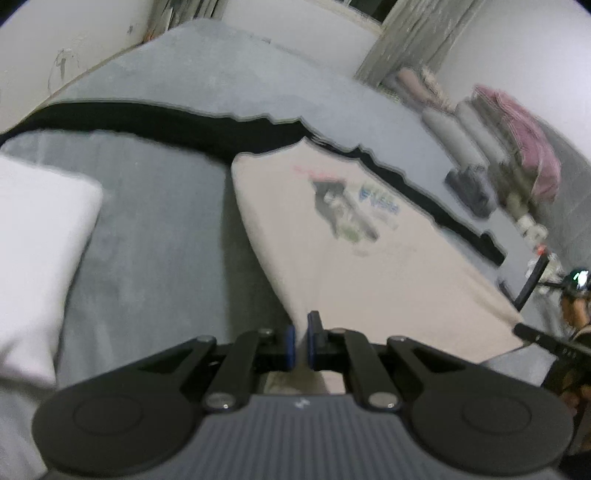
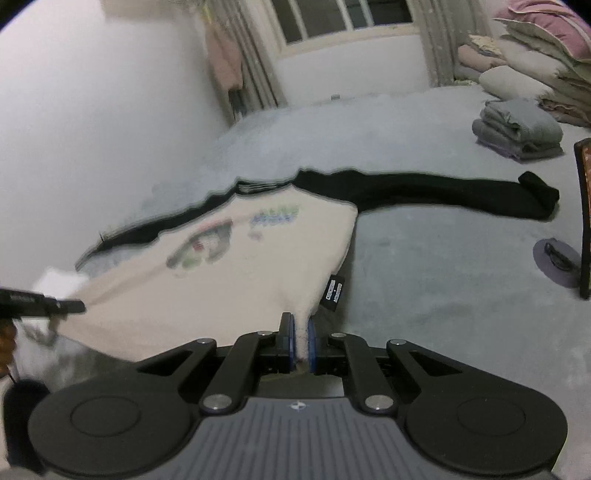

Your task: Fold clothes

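Grey bedding (image 2: 424,258) covers a wide bed in a pale-walled room, a curtained window (image 2: 332,18) at the far end and stacks of folded laundry (image 2: 517,129) heaped along one side. Spread across the bed lies a cream sweatshirt (image 1: 332,240) with black sleeves and a printed front, its sleeves stretched out on either side, one black sleeve (image 2: 443,192) reaching far across the cover. A white cushion (image 1: 40,258) sits off to the side in the left wrist view.

Both tools are clamped on the garment's near hem. The left hand-held gripper (image 1: 301,343) has its blue pads drawn nearly together with cream cloth pinched between them at one hem corner; the right hand-held gripper (image 2: 301,341) is likewise narrowed onto a bunched fold of hem at the other corner, just beside a small black label (image 2: 334,291). Each tool shows at the edge of the other's view, so the hem is stretched between the two.

From both tools the sweatshirt runs straight ahead and away, its long axis from the held hem to the collar at the far side. Neither hand is clearly nearer; they hold matching corners. Judging by this, the fold in hand looks to be hem toward collar, and it would turn on carrying both corners forward evenly along that axis, so the body lands square and the sleeves do not drag askew.
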The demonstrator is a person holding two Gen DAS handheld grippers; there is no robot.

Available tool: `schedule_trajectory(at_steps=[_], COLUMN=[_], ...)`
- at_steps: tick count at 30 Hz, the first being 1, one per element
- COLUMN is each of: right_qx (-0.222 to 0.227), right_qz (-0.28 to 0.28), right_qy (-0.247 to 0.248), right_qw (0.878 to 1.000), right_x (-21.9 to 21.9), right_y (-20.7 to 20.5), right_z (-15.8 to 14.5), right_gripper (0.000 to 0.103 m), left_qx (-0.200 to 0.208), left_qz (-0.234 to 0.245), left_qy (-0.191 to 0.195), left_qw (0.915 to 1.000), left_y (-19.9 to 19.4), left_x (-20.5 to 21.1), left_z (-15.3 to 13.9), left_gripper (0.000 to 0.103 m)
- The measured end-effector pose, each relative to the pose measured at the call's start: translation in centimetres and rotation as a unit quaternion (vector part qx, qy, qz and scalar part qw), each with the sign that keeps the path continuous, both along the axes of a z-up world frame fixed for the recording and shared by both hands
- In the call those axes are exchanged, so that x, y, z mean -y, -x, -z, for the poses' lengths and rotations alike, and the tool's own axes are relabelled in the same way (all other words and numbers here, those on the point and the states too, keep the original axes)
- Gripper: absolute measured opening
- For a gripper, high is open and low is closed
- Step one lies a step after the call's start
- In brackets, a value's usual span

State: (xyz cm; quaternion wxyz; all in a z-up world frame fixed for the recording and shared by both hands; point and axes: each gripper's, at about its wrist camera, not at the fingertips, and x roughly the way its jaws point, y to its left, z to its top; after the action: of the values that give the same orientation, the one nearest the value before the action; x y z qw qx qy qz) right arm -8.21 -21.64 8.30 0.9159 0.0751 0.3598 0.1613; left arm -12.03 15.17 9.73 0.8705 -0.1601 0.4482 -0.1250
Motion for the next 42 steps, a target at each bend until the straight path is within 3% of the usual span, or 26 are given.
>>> schedule_trajectory(at_steps=[5, 9, 14, 19, 22, 26, 34, 38, 42], right_qx=[-0.045, -0.037, -0.017, -0.009, -0.009, -0.008, -0.036, -0.030, -0.019], right_qz=[-0.002, 0.006, 0.026, 0.050, 0.070, 0.076, 0.108, 0.138, 0.174], right_qy=[0.051, 0.052, 0.063, 0.049, 0.020, 0.025, 0.095, 0.128, 0.140], right_qw=[0.998, 0.998, 0.998, 0.998, 0.997, 0.997, 0.989, 0.982, 0.975], right_x=[-0.9, -0.8, -1.0, -0.7, -0.2, -1.0, -2.0, -0.9, 1.2], right_y=[-0.8, -1.8, -3.1, -5.5, -8.1, -12.3, -21.8, -25.2, -27.5], right_z=[3.7, 2.9, 1.6, 1.0, 0.6, 0.4, 2.8, 4.1, 5.4], right_gripper=[0.009, 0.012, 0.030, 0.034, 0.035, 0.035, 0.035, 0.045, 0.046], left_qx=[-0.042, -0.011, -0.001, 0.004, 0.013, 0.022, 0.022, 0.045, 0.037], left_qz=[-0.010, -0.023, -0.049, -0.063, -0.067, -0.079, -0.113, -0.119, -0.116], left_qy=[-0.033, -0.058, -0.061, -0.053, -0.060, -0.073, -0.108, -0.150, -0.171], left_qw=[0.9985, 0.9980, 0.9969, 0.9966, 0.9959, 0.9939, 0.9875, 0.9804, 0.9777], left_y=[-0.8, -0.9, -1.9, -4.2, -6.5, -10.1, -17.1, -19.5, -20.1], left_x=[-0.3, -0.6, -0.7, 0.2, 1.1, 1.9, 2.3, 2.5, 2.2], left_z=[2.1, 0.5, -0.1, 0.0, 0.1, 0.5, 2.2, 3.2, 4.9], left_gripper=[0.011, 0.017, 0.027, 0.033, 0.035, 0.037, 0.042, 0.047, 0.048])
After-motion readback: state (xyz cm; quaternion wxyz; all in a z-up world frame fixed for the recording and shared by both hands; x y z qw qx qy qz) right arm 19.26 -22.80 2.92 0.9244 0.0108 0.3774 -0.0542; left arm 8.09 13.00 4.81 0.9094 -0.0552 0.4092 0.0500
